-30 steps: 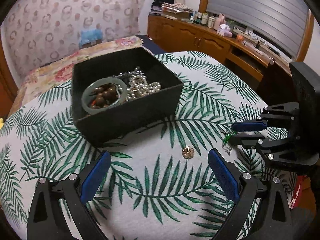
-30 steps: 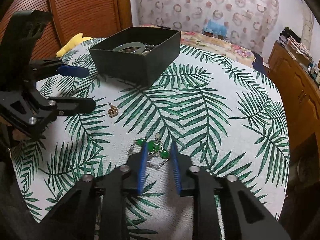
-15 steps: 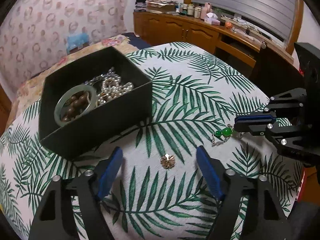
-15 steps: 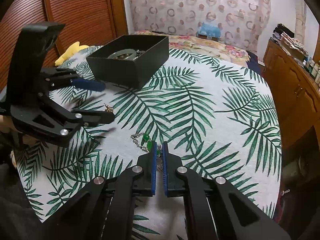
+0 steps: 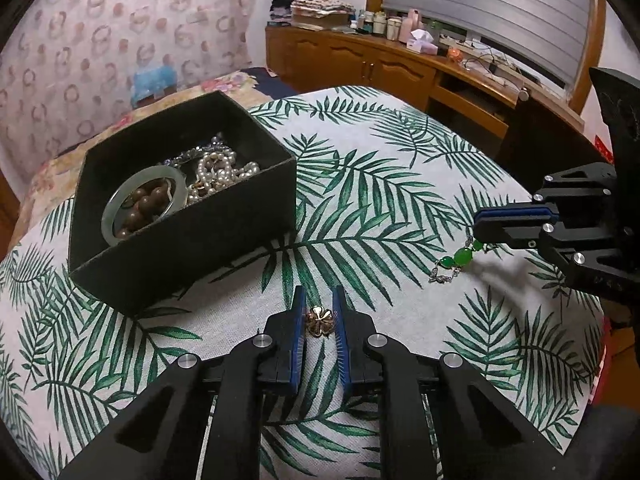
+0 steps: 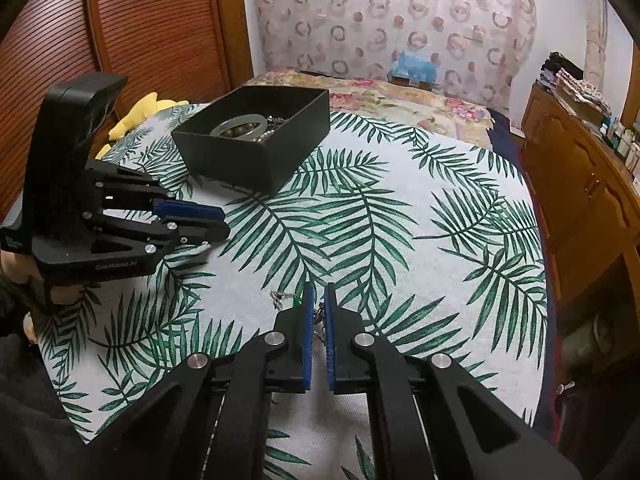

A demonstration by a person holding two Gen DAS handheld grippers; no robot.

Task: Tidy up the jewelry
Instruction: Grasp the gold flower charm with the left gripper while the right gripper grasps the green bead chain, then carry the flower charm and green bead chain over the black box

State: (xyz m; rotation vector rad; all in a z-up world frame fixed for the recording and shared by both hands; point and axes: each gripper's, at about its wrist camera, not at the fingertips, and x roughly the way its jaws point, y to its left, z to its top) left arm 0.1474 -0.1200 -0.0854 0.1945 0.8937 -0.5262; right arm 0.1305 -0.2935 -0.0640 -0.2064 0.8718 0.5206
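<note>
- The left gripper (image 5: 317,304) points down at the counter (image 5: 400,208), which has a palm-leaf cloth on it.
- Its blue fingers (image 5: 298,320) are closing, with a small gold flower charm (image 5: 319,321) between them. The charm lies flat on the cloth; I cannot tell if the fingers touch it yet.
- The right gripper (image 6: 316,300) has its fingers clamped tight on a green bead bracelet (image 5: 456,260).
- The bracelet is long and thin. It hangs from the fingertips, and its silver chain end rests on the cloth, toward the left gripper.
- A black box (image 5: 180,216) sits behind the charm, open side up.
- In the box lie a pale green bangle (image 5: 120,204), brown beads (image 5: 146,208) and white pearls (image 5: 220,172).
</note>
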